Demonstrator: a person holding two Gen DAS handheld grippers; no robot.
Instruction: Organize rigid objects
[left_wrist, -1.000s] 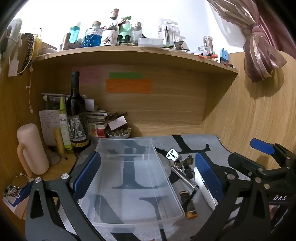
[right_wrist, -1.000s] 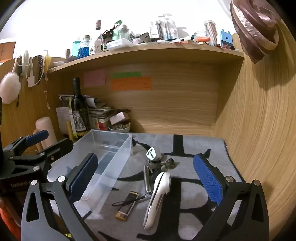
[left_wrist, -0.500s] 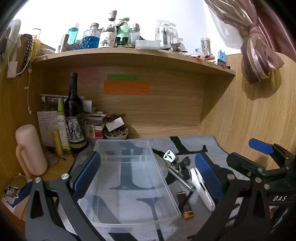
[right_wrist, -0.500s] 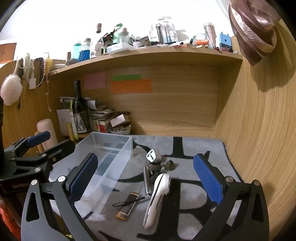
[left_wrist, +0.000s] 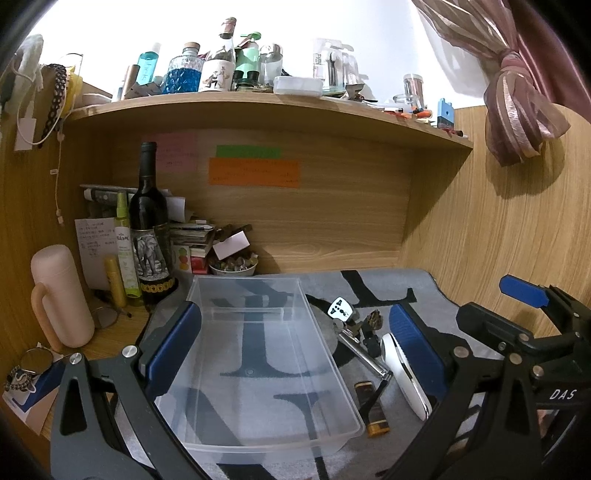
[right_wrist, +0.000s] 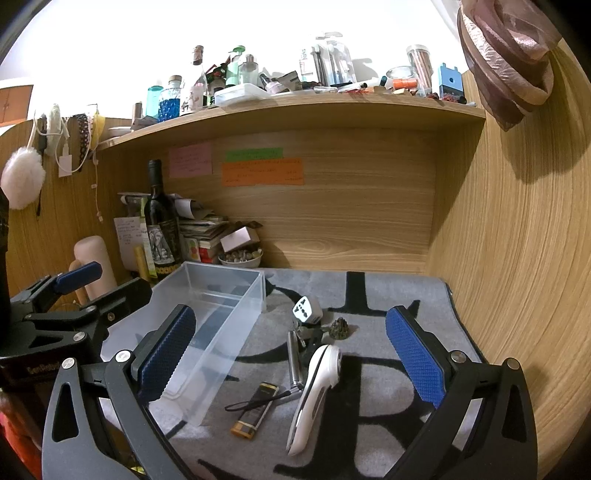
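Note:
A clear plastic bin (left_wrist: 258, 439) stands empty on the grey mat (right_wrist: 388, 413); it also shows in the right wrist view (right_wrist: 236, 291). Right of it lie a white handheld device (right_wrist: 314, 391), a silver metal tube (right_wrist: 293, 358), a brown lighter with a black cord (right_wrist: 255, 410), a white plug adapter (right_wrist: 306, 308) and a small dark cone-shaped thing (right_wrist: 340, 328). My left gripper (left_wrist: 295, 350) is open above the bin. My right gripper (right_wrist: 291, 358) is open above the loose objects, holding nothing.
A wine bottle (left_wrist: 149, 229), a green spray bottle (left_wrist: 123, 243), a pink flask (left_wrist: 61, 299), stacked papers and a small bowl (left_wrist: 232, 267) crowd the back left. A cluttered shelf (left_wrist: 258, 107) hangs overhead. A wooden wall (right_wrist: 517, 277) bounds the right.
Both views have shifted slightly, as if both grippers drew back and rose a little. The objects and bin lie where they were. Both grippers stay open.

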